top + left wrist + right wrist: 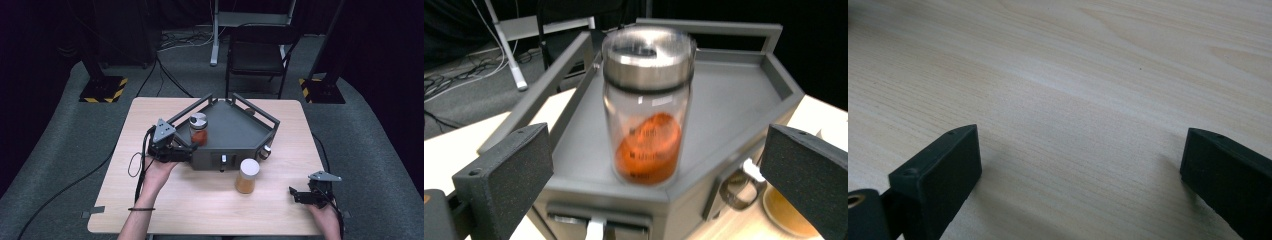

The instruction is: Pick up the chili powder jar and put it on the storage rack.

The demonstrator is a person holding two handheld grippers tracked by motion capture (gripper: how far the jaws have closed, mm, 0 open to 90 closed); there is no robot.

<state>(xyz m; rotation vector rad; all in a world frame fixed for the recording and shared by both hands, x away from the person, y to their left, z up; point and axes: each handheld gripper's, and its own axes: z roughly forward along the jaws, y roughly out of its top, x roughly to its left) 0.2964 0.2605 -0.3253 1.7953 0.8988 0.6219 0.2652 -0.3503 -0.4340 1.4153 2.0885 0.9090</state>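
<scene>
So the wooden tabletop point(200, 200) carries a big grey five-sided tray point(235, 131) with raised rails, sitting toward the far middle. Inside the tray, close to its near-left corner, stands a clear glass jar point(198, 129) with a shiny metal lid and some orange-red powder at the bottom; it's upright. The left tongs point(192, 148) are right at that corner of the tray, held from the tabletop side, pointing at the jar. In the left gripper view the jar point(648, 107) sits dead centre between the two black jaws but a bit further in, so the pads are spread wide on either side and not touching the glass at all, nothing clamped. The jar looks a little blurred there, so I can't read anything on it. A second jar point(247, 175), this one with a cream lid and yellowish-orange contents, stands on the tabletop just in front of the tray's near edge, well apart from both pairs of tongs. The right tongs point(296, 195) are off near the front right corner of the tabletop, low over the bare wood, far from either jar. The right gripper view shows their jaws wide apart too, with just wood grain point(1073, 100) between them.
</scene>
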